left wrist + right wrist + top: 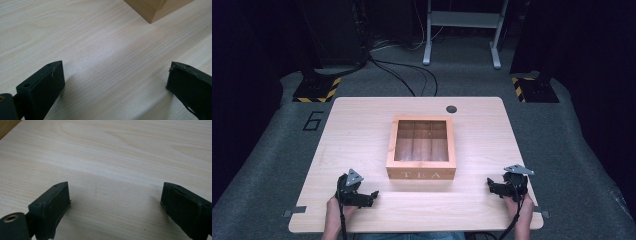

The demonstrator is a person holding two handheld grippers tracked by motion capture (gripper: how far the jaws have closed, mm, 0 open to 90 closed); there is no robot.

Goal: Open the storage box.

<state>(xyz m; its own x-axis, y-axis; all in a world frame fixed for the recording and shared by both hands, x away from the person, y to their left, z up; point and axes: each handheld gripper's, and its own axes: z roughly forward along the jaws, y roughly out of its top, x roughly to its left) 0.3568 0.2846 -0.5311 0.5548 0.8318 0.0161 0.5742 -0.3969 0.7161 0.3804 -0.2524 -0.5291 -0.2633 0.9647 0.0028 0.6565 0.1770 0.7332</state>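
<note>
Tea box: square light-wood box with a glass-paned lid and "TEA" lettered on its near wall (421,174), sitting at centre frame in the high view on the pale wood-grain table (362,125). Lid looks shut; dividers visible through the pane. Box reads roughly square, so no clear long axis.

Left gripper (371,195), black, two-jaw, lower left of the frame, rests low over the table below and left of the box's near-left corner. In its own view the jaws stand wide apart, nothing between them; a box corner (152,11) sits at upper right.

Right gripper (490,185), lower right, also spread wide and empty; box edge (6,126) at upper left.

Judgement: box lies between both tools; the left looks marginally nearer.
</note>
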